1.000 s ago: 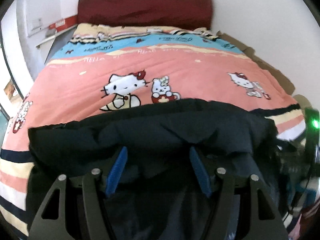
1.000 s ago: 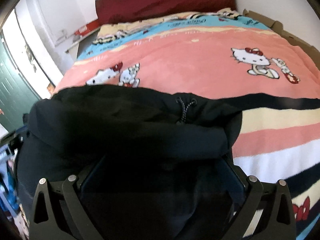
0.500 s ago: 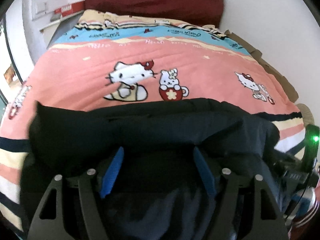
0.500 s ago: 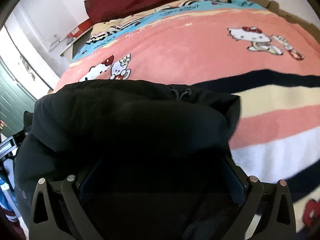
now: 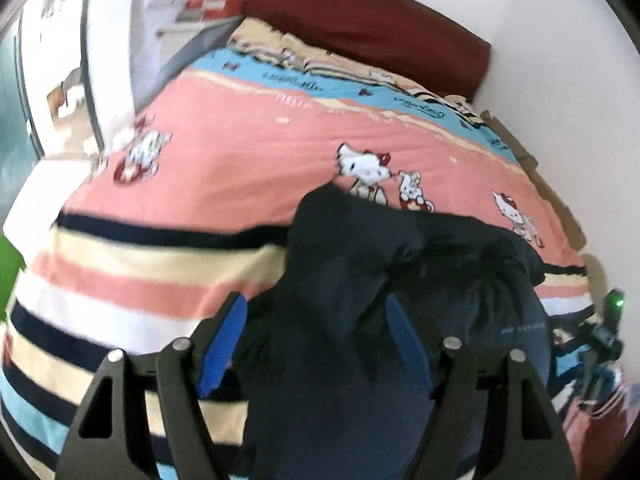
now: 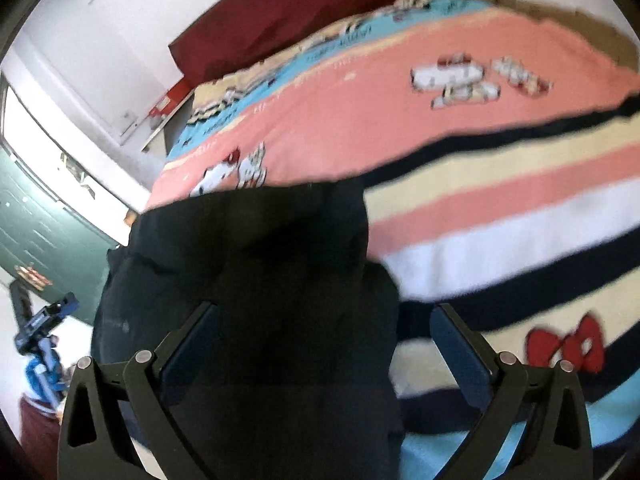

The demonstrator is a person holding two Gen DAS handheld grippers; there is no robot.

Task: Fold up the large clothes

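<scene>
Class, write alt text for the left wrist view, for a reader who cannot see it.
A dark navy garment lies bunched between the open blue-padded fingers of the left gripper, draped over the near end of a bed. The bedspread is pink with cartoon cats and stripes, and a dark red headboard stands against a white wall.

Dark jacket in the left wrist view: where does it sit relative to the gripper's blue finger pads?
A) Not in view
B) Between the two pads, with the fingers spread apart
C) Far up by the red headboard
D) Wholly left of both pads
B: the dark jacket runs down between the blue pads of the left gripper, whose fingers stand wide apart over the striped bedspread.
</scene>
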